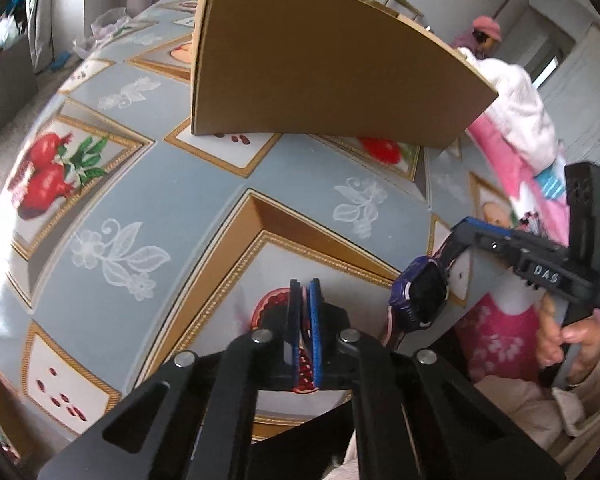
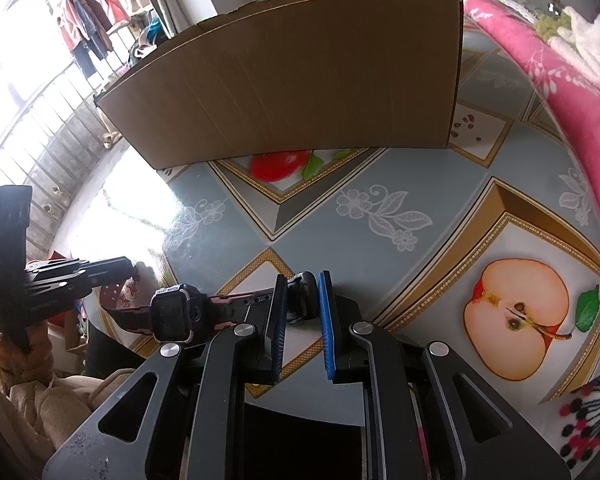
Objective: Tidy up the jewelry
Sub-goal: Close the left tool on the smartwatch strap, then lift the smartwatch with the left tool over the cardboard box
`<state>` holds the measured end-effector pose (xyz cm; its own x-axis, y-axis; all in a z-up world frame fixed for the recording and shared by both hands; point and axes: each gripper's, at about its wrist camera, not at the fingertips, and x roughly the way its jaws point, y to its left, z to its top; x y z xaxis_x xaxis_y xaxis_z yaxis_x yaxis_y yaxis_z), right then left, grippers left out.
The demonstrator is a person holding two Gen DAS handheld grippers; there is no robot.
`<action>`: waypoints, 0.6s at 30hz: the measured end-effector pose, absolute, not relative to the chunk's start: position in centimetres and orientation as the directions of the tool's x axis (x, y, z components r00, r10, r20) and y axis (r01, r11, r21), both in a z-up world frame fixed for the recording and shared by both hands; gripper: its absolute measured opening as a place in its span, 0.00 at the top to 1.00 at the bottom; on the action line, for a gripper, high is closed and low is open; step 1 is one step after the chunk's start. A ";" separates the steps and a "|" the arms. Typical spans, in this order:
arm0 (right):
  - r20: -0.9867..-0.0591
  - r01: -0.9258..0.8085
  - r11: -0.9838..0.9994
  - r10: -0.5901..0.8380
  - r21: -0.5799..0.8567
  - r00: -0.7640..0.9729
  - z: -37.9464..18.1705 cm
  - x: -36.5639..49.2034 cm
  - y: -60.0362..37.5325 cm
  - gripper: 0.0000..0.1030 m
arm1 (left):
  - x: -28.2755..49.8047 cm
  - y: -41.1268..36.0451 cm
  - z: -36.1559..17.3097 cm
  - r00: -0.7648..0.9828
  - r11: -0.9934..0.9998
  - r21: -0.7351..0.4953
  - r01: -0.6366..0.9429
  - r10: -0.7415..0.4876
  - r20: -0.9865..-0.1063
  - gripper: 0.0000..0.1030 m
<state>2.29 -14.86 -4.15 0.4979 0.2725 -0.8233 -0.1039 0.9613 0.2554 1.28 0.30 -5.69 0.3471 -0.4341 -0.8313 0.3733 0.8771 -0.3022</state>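
A dark smartwatch with a patterned strap hangs over the table's near edge. My right gripper is shut on one end of the strap; the watch face and the other strap end stick out to its left. In the left wrist view the same watch dangles from the right gripper at the right. My left gripper is shut with nothing between its blue pads, above a pomegranate print. From the right wrist view, the left gripper hovers just beside the free strap end, apart from it.
A tall cardboard box stands open-topped at the back of the table, which wears a grey fruit-print cloth. A pink blanket and white cloth lie heaped along the right side. A hand grips the right tool's handle.
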 end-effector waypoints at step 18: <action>-0.821 -0.081 0.967 0.249 0.242 0.513 -3.6 3.0 -14.9 0.96 | 2.0 -1.6 -4.8 0.398 0.915 -0.125 0.384 -0.287 -0.871 0.98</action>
